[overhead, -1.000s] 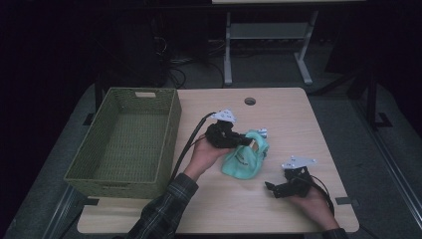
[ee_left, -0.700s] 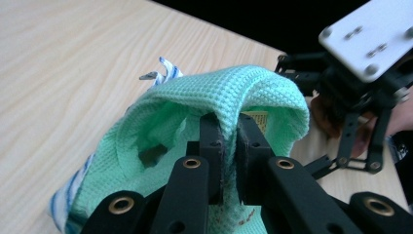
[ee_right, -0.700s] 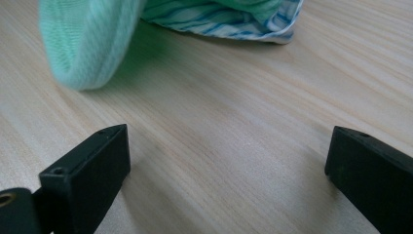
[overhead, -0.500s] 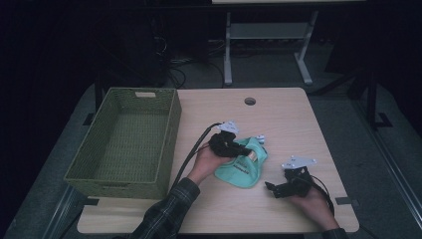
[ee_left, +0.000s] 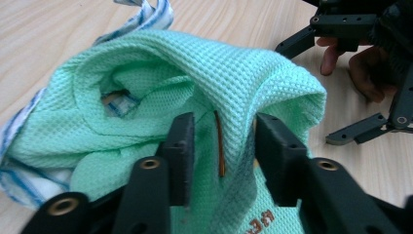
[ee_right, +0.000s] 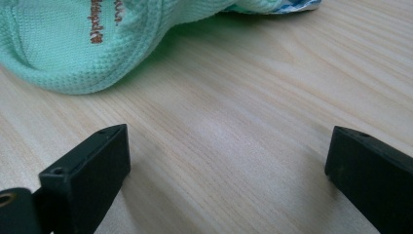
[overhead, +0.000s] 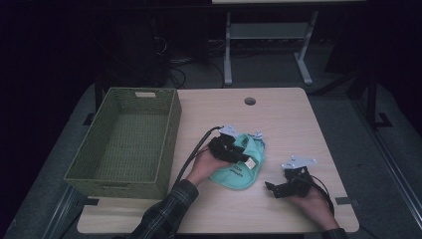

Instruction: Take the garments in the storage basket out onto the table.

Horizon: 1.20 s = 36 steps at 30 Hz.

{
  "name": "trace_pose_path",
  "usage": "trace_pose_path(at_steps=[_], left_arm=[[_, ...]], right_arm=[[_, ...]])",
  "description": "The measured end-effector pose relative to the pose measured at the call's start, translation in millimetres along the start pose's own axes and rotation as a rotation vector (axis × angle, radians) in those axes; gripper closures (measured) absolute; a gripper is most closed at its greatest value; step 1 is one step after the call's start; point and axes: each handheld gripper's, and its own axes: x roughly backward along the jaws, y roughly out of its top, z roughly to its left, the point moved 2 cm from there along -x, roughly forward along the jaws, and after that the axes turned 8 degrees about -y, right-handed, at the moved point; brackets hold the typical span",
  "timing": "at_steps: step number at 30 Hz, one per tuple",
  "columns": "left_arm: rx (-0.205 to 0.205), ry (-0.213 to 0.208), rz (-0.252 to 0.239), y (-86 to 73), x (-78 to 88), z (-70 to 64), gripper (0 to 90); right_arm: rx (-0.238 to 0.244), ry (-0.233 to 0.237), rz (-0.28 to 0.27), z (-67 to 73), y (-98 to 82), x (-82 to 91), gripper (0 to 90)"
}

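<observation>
- Both my grippers sit low over the table [overhead: 278, 114]
- Left gripper [ee_left: 221, 146]: jaws just opened partway; green cloth [ee_left: 195, 87] fold between, apparently released
- Right gripper [ee_right: 224, 161]: wide open, empty, beside cloth

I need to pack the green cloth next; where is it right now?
In the high view the green cloth lies bunched on the table, right of the basket, under the left gripper, with the right gripper beside it.
</observation>
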Motion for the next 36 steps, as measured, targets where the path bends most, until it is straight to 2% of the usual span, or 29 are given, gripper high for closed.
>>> trace_pose_path(at_steps=[4, 8, 17, 21, 25, 31, 36], left_arm=[[-0.001, 0.015, -0.002, 1.5, 8.0, -2.9, 47.8], [-0.011, 0.032, -0.008, 2.5, 17.9, -7.9, 47.1], [-0.035, 0.077, -0.002, -2.5, 43.1, -24.2, 61.7], [-0.035, 0.088, 0.014, -11.9, 49.7, -30.1, 64.9], [-0.025, 0.097, 0.024, -23.8, 55.7, -33.5, 74.7], [0.002, 0.089, 0.081, -44.0, 53.9, -36.2, 89.5], [-0.001, 0.106, 0.125, -56.9, 47.5, -40.4, 89.7]], right_arm=[[0.001, 0.0, 0.0, 0.0, 0.0, 0.0, 2.1], [-0.001, 0.001, 0.0, 0.2, 0.0, 0.0, 2.1], [0.0, 0.0, 0.0, 0.0, 0.0, 0.0, 2.1], [0.001, 0.0, -0.001, 0.0, 0.0, -0.1, 2.1], [0.001, 0.0, -0.001, 0.0, 0.0, 0.0, 2.1], [0.0, 0.0, 0.0, 0.1, 0.0, 0.0, 2.1], [-0.002, -0.001, 0.001, 0.0, 0.0, 0.1, 2.1]])
